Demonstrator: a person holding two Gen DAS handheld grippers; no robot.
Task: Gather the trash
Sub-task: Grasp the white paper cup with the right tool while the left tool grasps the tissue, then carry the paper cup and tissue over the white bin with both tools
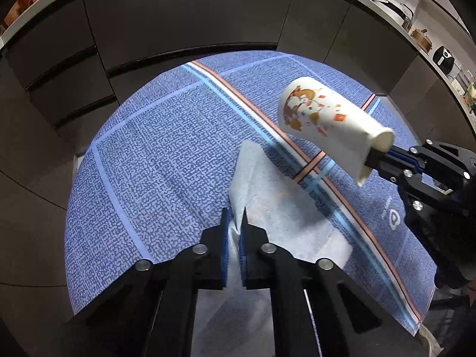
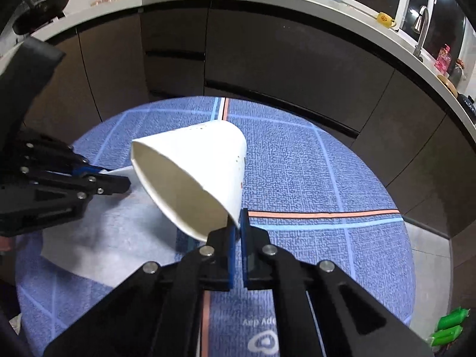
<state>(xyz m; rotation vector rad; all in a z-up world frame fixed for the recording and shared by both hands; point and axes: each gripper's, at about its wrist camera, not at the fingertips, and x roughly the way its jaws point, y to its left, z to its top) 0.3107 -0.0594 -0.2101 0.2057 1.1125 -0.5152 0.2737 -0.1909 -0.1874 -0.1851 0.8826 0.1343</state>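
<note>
**Mia:** Which way does the paper cup (image 1: 324, 122) point?

**Ben:** In the left wrist view it lies on its side up in the air, above the blue tablecloth (image 1: 148, 154). Its long way runs from 10 o'clock to 4 o'clock. The closed bottom is at 10, the open mouth at 4.

**Mia:** Who has it?

**Ben:** The right gripper (image 1: 375, 156). It comes in from 3 o'clock and its fingers are pinched tight on the cup's rim, so the rim is squashed flat. In the right wrist view the cup sticks out toward 11 o'clock from the gripper, mouth facing the camera.

**Mia:** Anything inside the cup?

**Ben:** No, I only see the white inside wall.

**Mia:** And the left gripper (image 1: 236, 221)?

**Ben:** Its fingers are nearly together, squeezing a fold of the white napkin (image 1: 276, 208). The rest of the napkin lies on the cloth, spreading toward 1 o'clock, under the cup
</note>
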